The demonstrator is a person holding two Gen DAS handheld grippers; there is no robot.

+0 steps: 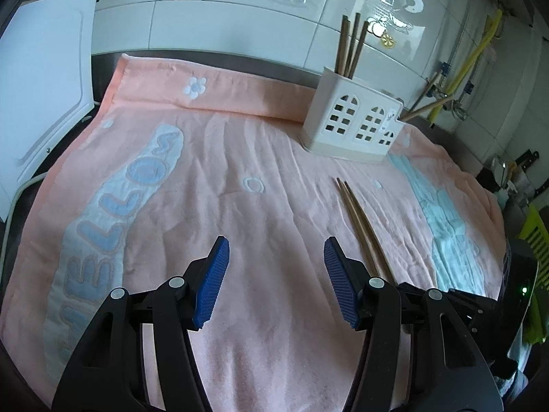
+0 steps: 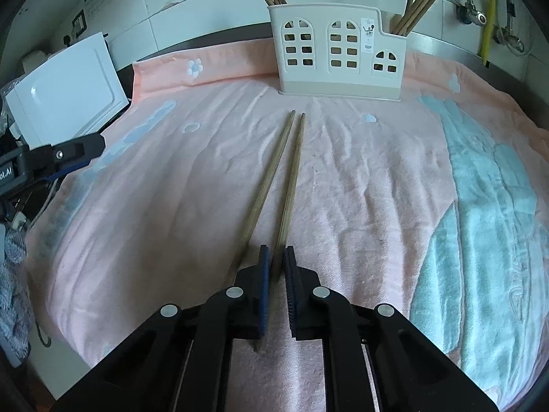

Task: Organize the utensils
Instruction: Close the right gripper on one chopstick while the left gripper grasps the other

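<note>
Two wooden chopsticks (image 2: 284, 171) lie side by side on the pink towel (image 2: 360, 178), pointing at a white utensil holder (image 2: 339, 51) that stands at the back with several chopsticks in it. My right gripper (image 2: 277, 254) is shut on the near end of the right chopstick; the left chopstick passes under its left finger. In the left wrist view the same pair (image 1: 363, 223) lies just right of my left gripper (image 1: 276, 250), which is open and empty above the towel (image 1: 240, 189). The holder (image 1: 350, 120) stands at the far right.
A white board (image 1: 44, 79) leans at the left edge, also in the right wrist view (image 2: 68, 89). A tiled wall (image 1: 240, 10) with pipes and a yellow hose (image 1: 477, 51) runs behind. The left gripper's finger (image 2: 65, 158) shows at the left of the right wrist view.
</note>
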